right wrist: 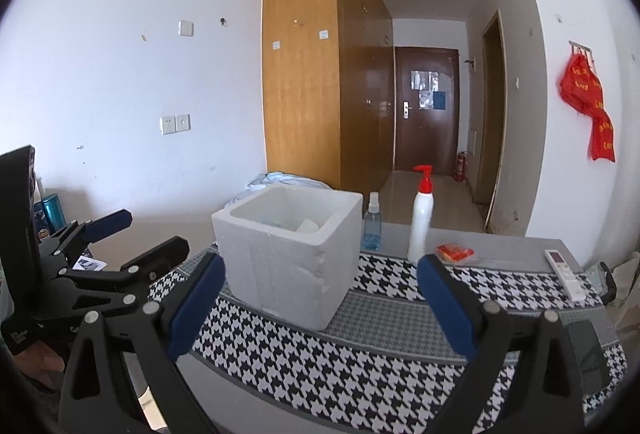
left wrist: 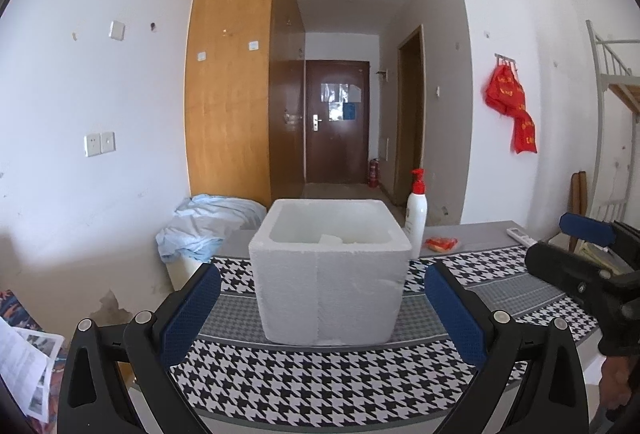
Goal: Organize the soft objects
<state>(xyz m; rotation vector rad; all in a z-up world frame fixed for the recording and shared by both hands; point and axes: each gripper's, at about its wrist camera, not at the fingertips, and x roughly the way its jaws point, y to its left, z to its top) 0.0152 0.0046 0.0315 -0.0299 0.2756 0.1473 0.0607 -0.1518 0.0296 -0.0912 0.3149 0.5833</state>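
Observation:
A white foam box (left wrist: 330,274) stands on the houndstooth table cloth (left wrist: 320,378), open at the top, with a pale item partly visible inside. In the right wrist view the same foam box (right wrist: 288,254) sits left of centre. My left gripper (left wrist: 322,286) is open in front of the box, nothing between its blue pads. My right gripper (right wrist: 320,280) is open too, level with the box's near right corner. A small orange packet (right wrist: 454,252) lies on the grey table edge behind the cloth. The left gripper (right wrist: 120,234) also shows at the left of the right wrist view.
A white pump bottle with a red top (right wrist: 422,218) and a blue spray bottle (right wrist: 372,226) stand behind the box. A white remote (right wrist: 564,272) lies at the right. Crumpled light-blue cloth (left wrist: 208,226) sits on a bin by the wardrobe. Papers (left wrist: 24,366) lie lower left.

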